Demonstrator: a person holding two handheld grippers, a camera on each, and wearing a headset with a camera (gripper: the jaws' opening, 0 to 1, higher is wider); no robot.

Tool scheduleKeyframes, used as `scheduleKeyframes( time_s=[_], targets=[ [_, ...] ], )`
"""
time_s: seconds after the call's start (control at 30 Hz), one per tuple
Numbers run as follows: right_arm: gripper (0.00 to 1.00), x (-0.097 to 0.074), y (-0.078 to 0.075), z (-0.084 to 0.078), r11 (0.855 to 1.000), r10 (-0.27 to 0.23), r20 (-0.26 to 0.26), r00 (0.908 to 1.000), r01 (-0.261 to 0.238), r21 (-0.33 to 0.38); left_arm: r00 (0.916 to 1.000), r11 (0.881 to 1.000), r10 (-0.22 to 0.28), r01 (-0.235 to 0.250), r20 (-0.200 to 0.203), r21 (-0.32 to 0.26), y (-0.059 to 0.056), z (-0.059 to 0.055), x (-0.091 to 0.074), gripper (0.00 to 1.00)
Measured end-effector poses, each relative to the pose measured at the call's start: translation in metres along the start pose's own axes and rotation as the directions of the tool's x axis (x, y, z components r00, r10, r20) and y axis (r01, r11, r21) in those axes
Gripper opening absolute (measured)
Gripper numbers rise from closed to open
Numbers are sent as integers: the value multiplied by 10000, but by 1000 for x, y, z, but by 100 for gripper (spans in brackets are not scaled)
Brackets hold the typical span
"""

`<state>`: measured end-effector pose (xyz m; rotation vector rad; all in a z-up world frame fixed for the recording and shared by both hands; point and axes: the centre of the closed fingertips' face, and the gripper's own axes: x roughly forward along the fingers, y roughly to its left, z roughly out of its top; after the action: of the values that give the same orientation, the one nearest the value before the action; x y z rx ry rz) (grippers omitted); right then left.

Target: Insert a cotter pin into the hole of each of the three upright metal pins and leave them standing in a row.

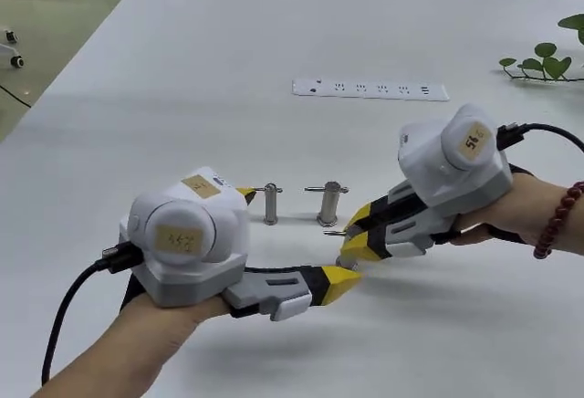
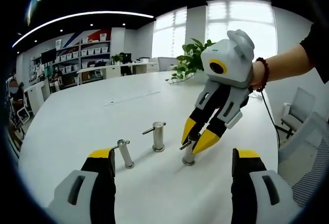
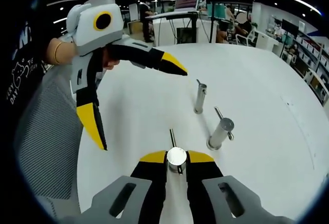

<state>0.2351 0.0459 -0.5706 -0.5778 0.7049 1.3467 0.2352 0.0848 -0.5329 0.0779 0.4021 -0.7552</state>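
The white desk (image 1: 182,69) carries everything. The left gripper (image 1: 292,234) lies low by the near edge with its jaws spread wide and holding nothing. The right gripper (image 1: 351,238) comes in from the desk's right side, its jaws drawn narrow around the head of the nearest metal pin (image 3: 177,158).

A power strip (image 1: 370,89) lies flat toward the far edge, well apart from the work.

Two finished pins, the left pin (image 1: 271,204) and the middle pin (image 1: 329,204), stand upright side by side about mid-desk. Each has a cotter pin through its head, the first cotter pin (image 1: 258,189) and the second cotter pin (image 1: 315,188), both sticking out sideways.

The nearest metal pin stands upright a little closer to the near edge than those two, just right of the middle pin. A thin third cotter pin (image 3: 172,135) juts level from its head, away from the right gripper (how far through the hole it sits I cannot tell).

The coming move likely turns on that crossing: pin axis vertical, cotter axis level. The right gripper is already touching the pin, while the left gripper's open jaws face it from the left, near but apart.
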Motion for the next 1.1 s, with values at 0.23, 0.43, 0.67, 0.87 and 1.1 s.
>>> scheduleKeyframes(
  time_s=[0.23, 0.43, 0.67, 0.87, 1.1],
  targets=[
    [8, -4, 0, -3, 9999, 17, -70, 10000, -18, -111, 9996, 9997, 242, -243, 152, 56, 6, 4, -4, 99],
    [8, -12, -8, -3, 9998, -115, -52, 9999, 114, -170, 9991, 9991, 413, -414, 102, 59, 12, 3, -7, 99],
    [8, -20, -20, -1, 9991, -252, -101, 9996, 248, -341, 9983, 9983, 573, -573, 54, 49, 17, 2, -10, 99],
    [8, -24, -28, -4, 9985, -285, -291, 9992, 271, -483, 9973, 9974, 721, -721, 126, 23, 23, 4, -15, 99],
    [8, -27, -37, -8, 9983, -352, -441, 9984, 332, -474, 9963, 9962, 848, -850, 114, 165, 27, 4, -19, 99]
  ],
)
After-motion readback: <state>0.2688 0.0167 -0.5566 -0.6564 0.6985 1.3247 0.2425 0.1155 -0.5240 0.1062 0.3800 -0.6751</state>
